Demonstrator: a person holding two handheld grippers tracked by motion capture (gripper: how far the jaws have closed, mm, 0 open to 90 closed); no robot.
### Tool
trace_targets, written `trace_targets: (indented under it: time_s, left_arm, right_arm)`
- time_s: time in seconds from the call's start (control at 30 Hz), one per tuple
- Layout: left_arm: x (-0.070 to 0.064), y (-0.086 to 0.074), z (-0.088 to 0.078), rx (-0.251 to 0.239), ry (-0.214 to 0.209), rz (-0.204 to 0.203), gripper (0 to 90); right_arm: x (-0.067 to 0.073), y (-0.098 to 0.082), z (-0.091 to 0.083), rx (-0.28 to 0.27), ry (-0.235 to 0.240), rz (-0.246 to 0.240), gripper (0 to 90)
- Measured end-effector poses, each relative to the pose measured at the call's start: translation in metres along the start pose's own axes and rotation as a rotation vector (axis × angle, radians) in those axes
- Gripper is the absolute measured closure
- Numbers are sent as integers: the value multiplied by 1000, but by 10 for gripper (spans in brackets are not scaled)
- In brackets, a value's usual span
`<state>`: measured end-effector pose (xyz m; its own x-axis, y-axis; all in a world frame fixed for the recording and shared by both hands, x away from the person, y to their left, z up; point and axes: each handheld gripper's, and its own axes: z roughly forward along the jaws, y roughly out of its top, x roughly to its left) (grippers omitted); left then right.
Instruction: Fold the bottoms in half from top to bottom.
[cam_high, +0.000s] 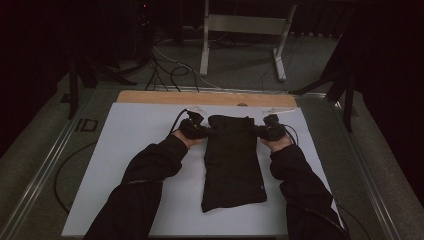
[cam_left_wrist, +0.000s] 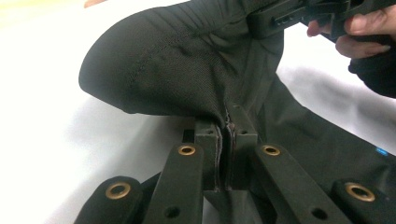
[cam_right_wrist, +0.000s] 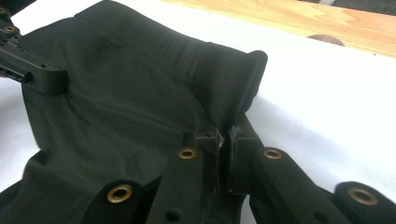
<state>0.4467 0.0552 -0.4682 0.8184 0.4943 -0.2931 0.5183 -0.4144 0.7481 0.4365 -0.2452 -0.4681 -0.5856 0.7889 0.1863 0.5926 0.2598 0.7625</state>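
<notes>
Your left gripper (cam_high: 204, 132) has its jaws clamped on the left far edge of the dark garment (cam_high: 233, 160), and your right gripper (cam_high: 257, 131) pinches the right far edge the same way. The garment lies lengthwise on the white tabletop (cam_high: 125, 150) between your hands, its far end lifted off the surface.
</notes>
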Motion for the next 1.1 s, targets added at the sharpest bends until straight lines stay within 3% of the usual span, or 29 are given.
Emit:
trace_targets:
  time_s: [0.47, 1.1]
  left_arm:
    - [-19, -3, -12, 2, -32, 36, 864]
    - [-47, -18, -24, -16, -46, 34, 864]
  right_arm:
    - [12, -5, -20, -19, 21, -37, 853]
    - [26, -13, -39, -30, 49, -70, 853]
